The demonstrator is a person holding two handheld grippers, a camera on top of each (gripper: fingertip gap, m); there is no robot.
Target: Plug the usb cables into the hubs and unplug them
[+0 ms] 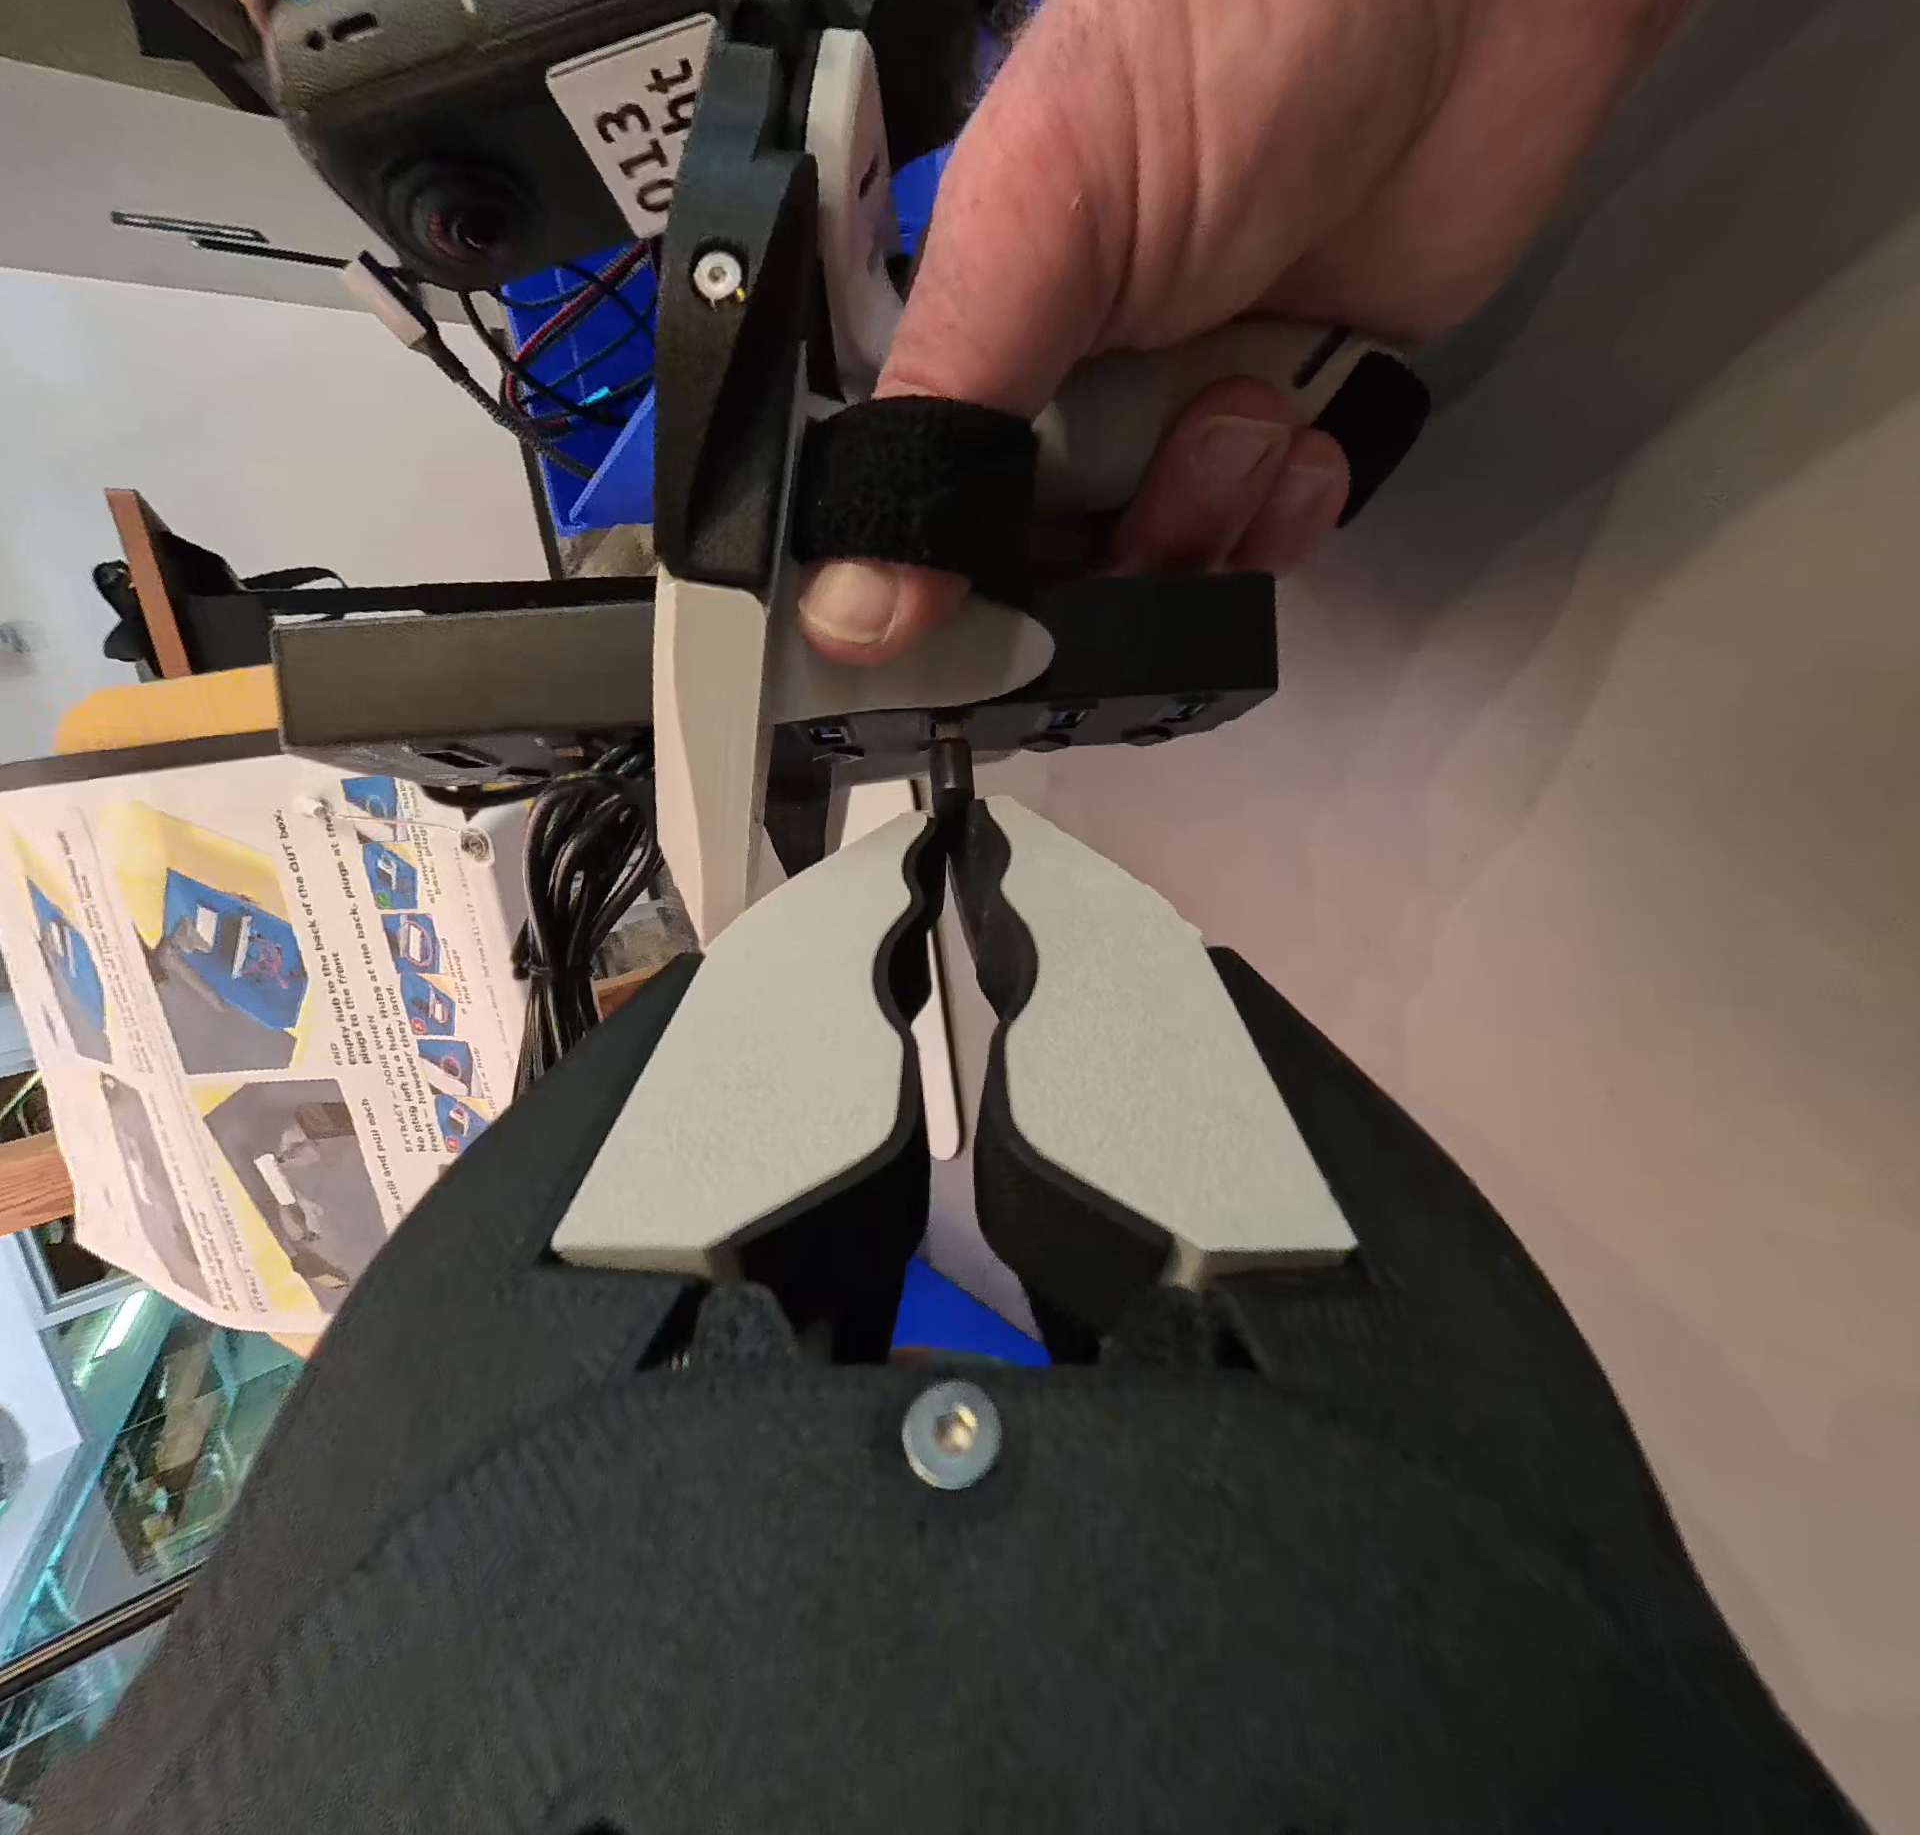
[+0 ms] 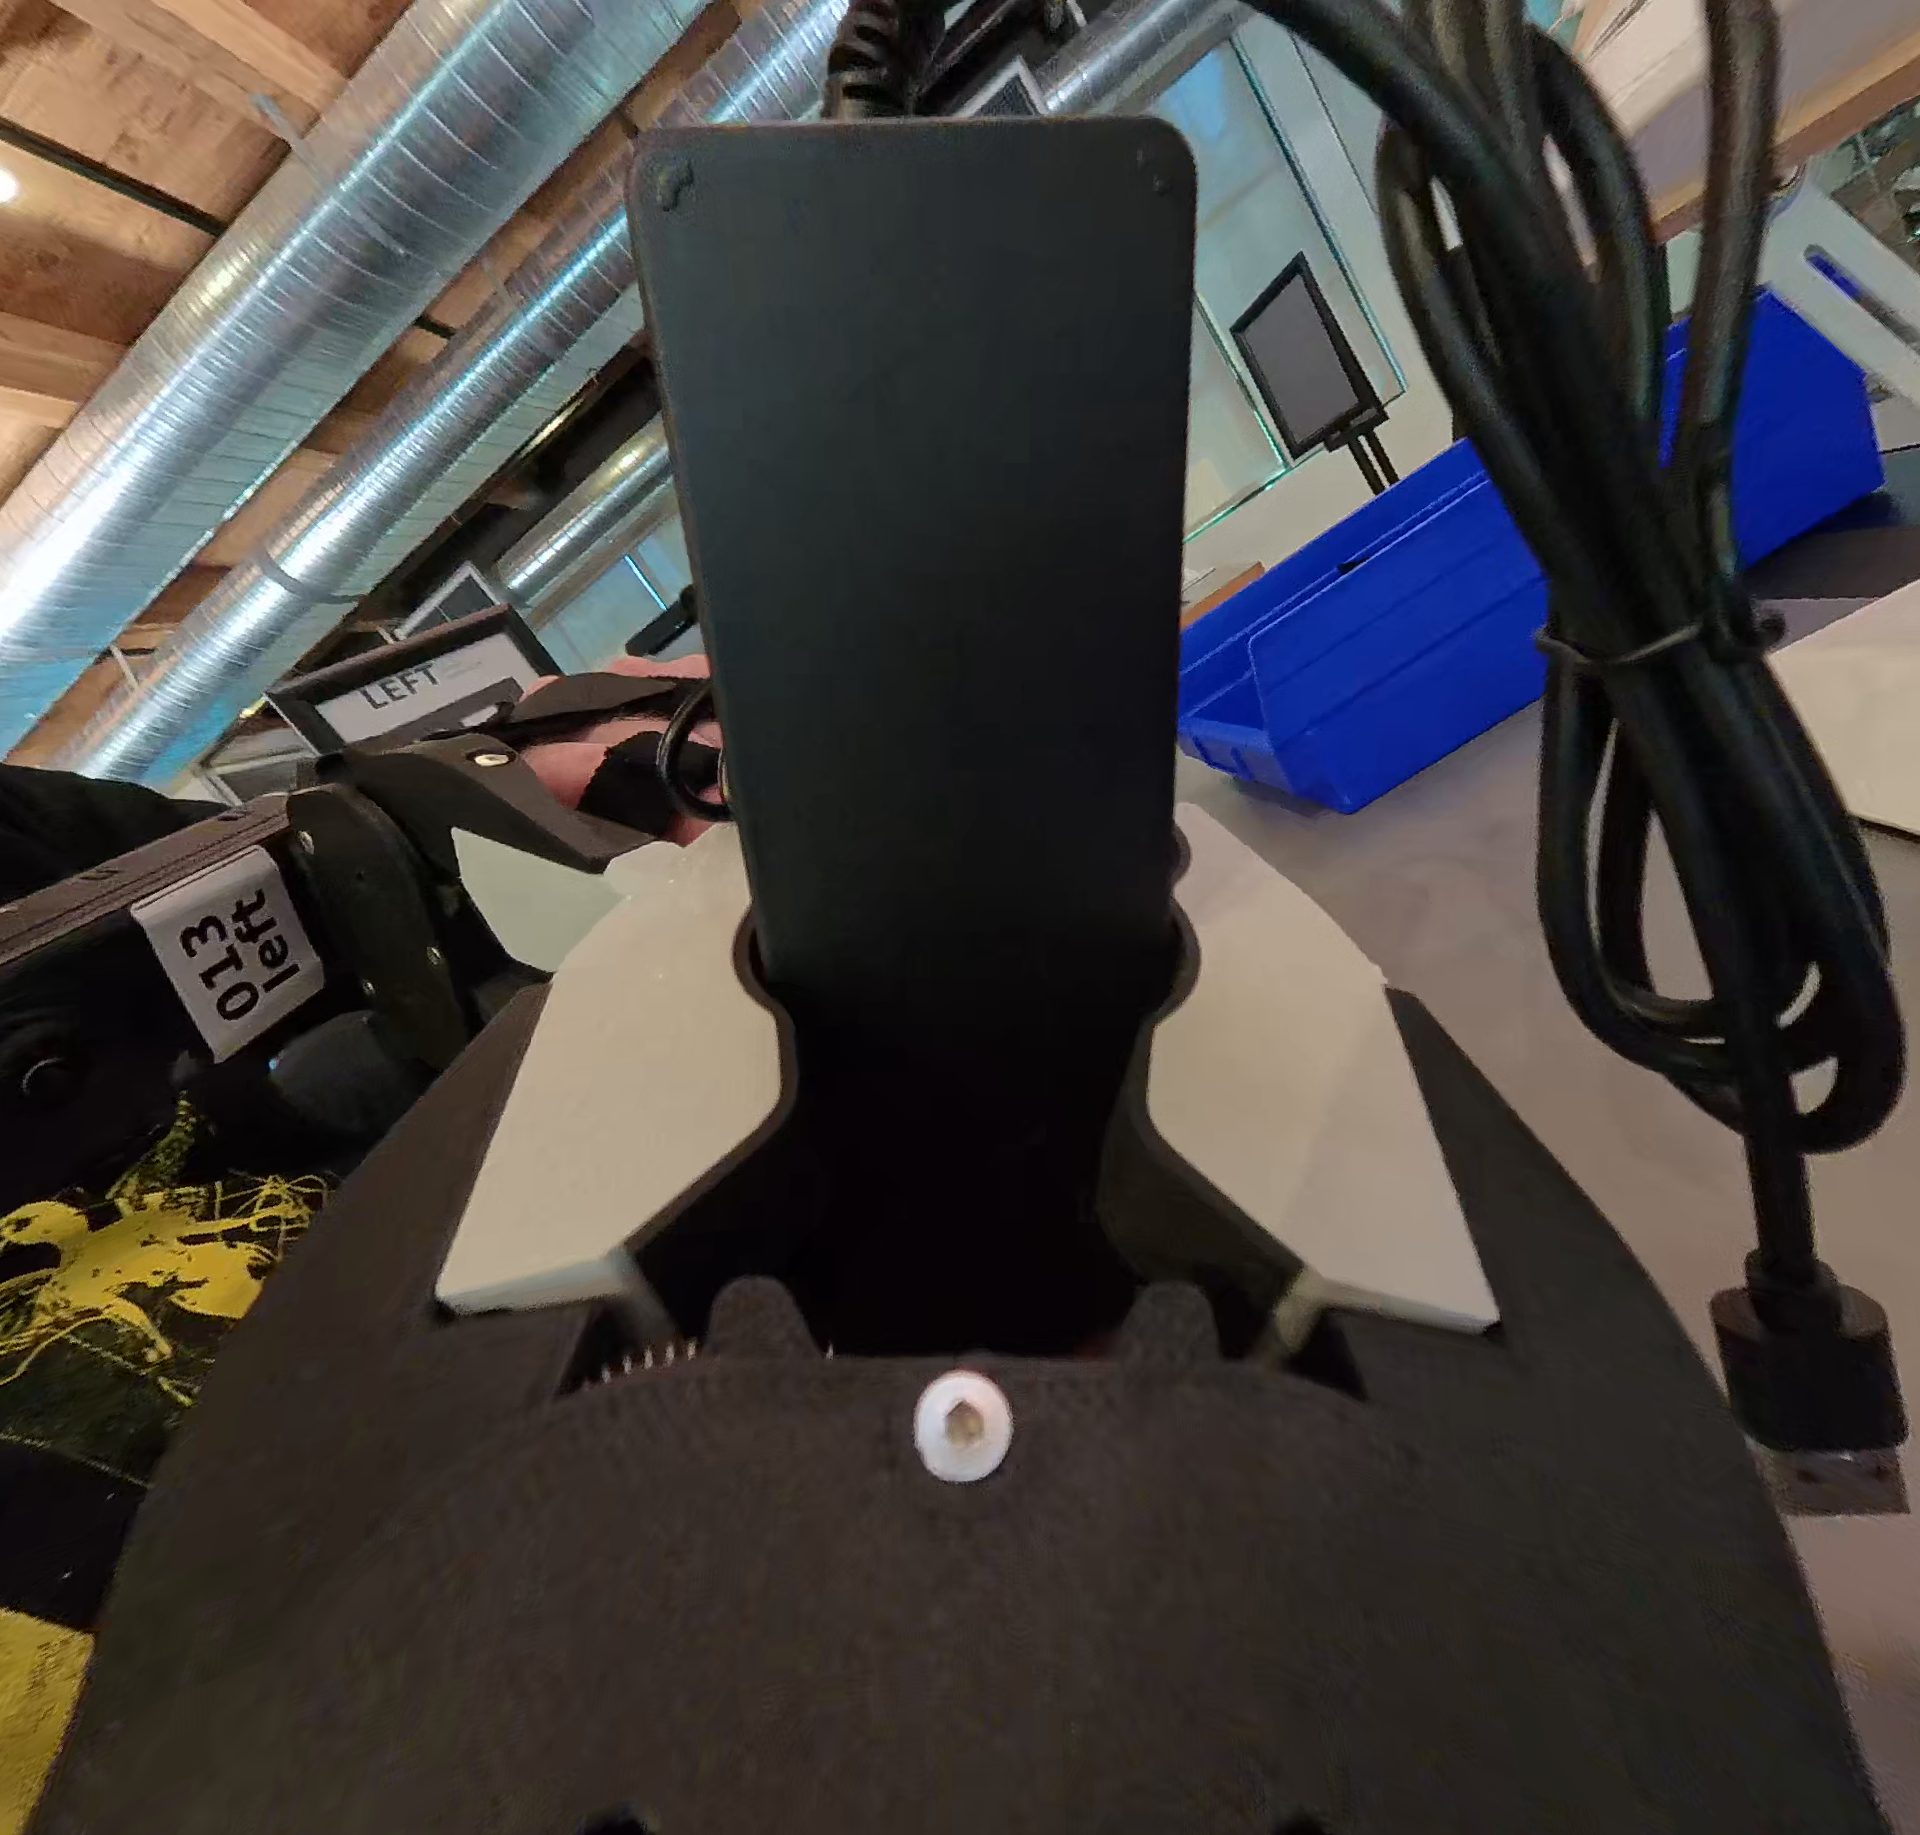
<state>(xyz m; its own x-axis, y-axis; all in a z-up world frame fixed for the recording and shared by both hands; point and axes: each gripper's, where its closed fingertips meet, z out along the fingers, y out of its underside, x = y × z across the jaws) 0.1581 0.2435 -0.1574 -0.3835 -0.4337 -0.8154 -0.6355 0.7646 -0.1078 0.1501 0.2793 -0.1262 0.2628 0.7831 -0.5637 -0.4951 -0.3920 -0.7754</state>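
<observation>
In the left wrist view my left gripper (image 1: 961, 821) is shut on the black body of a usb plug (image 1: 951, 762). The plug's metal end sits at a port on the edge of the long black hub (image 1: 1153, 637). My right gripper (image 2: 961, 944) is shut on that hub (image 2: 914, 538) and holds it up off the table. Its white fingers (image 1: 707, 746) clamp the hub across its width in the left wrist view. The hub's own bundled black cable (image 2: 1662, 642) hangs to the right with its plug (image 2: 1808, 1370) free. The left gripper's body (image 2: 312, 902) shows at the left, with its fingertips hidden behind the hub.
Blue bins (image 2: 1455, 622) stand on the grey table (image 2: 1455, 902) behind the hub. A printed instruction sheet (image 1: 208, 1006) lies at the left. The cable bundle (image 1: 582, 902) hangs beside it. A hand (image 1: 1247, 227) grips the right gripper's handle. There is about 4 centimetres between the tips of the two grippers.
</observation>
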